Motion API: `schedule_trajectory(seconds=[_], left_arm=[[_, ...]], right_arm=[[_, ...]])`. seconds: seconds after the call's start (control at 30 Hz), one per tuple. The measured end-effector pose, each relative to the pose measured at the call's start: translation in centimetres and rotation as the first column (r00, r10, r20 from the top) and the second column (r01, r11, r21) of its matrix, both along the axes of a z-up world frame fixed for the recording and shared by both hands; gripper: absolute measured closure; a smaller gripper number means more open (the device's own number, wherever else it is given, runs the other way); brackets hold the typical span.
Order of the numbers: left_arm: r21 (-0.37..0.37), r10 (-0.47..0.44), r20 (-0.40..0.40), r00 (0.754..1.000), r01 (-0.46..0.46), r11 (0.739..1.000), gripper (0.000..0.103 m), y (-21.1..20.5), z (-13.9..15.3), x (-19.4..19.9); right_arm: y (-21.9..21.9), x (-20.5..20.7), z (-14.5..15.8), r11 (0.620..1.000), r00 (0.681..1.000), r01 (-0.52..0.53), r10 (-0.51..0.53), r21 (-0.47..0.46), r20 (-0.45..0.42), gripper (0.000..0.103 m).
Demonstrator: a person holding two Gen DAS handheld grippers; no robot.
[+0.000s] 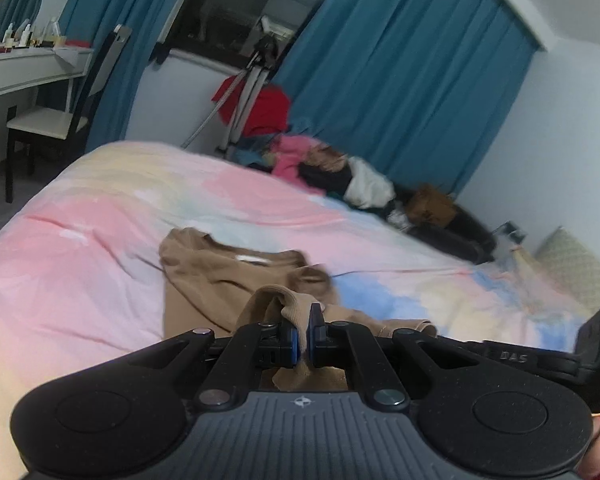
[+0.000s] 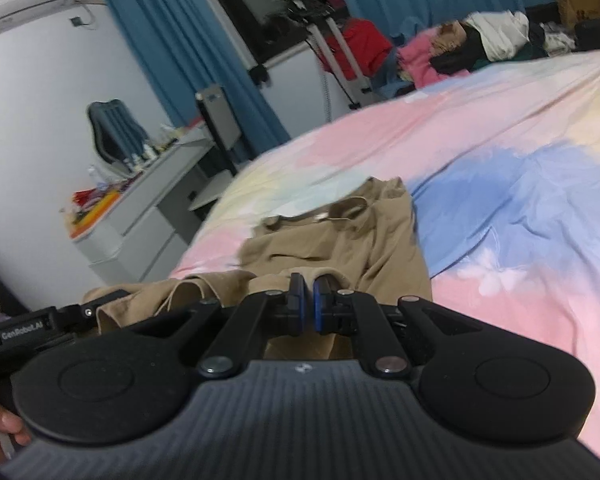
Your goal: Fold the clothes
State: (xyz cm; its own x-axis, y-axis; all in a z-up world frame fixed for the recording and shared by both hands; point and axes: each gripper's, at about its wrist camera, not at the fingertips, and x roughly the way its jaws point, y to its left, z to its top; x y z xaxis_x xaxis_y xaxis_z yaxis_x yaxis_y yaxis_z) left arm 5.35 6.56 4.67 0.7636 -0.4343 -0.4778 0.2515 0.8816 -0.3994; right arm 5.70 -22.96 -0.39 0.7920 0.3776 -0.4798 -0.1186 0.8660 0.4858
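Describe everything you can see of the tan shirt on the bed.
The tan shirt is soft, ribbed-looking knit with a white neck label. It lies rumpled on the pastel bedsheet, collar end away from the cameras. The near edge is lifted: the left gripper and the right gripper are each shut on a fold of it.

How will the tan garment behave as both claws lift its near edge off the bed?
The tan garment will probably drape limply: it already sags in soft folds between the left claw and the right claw. It looks thin, so likely light. Its far part may drag across the bedspread rather than lift cleanly.
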Motion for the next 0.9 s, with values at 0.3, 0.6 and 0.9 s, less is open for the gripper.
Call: schedule_trajectory(seconds=[0.3, 0.6, 0.9], left_arm=[[0.077, 0.013, -0.132, 0.991, -0.003, 0.997, 0.096, -0.8, -9.9, 9.1], [0.15, 0.033, -0.106, 0.994, -0.017, 0.989, 0.089, -1.3, -11.5, 9.4], [0.226, 0.07, 0.043, 0.997, -0.077, 0.971, 0.03, -2.3, -7.9, 5.4]], right_arm=[[1.5, 6.8, -5.9, 0.989, 0.996, 0.015, -0.029, -0.15, -0.086, 0.095], [2.5, 8.0, -7.9, 0.978, 0.994, 0.015, -0.037, -0.207, -0.103, 0.094], [3.5, 2.8, -4.9, 0.966, 0.997, 0.078, -0.068, -0.248, 0.046, 0.025]])
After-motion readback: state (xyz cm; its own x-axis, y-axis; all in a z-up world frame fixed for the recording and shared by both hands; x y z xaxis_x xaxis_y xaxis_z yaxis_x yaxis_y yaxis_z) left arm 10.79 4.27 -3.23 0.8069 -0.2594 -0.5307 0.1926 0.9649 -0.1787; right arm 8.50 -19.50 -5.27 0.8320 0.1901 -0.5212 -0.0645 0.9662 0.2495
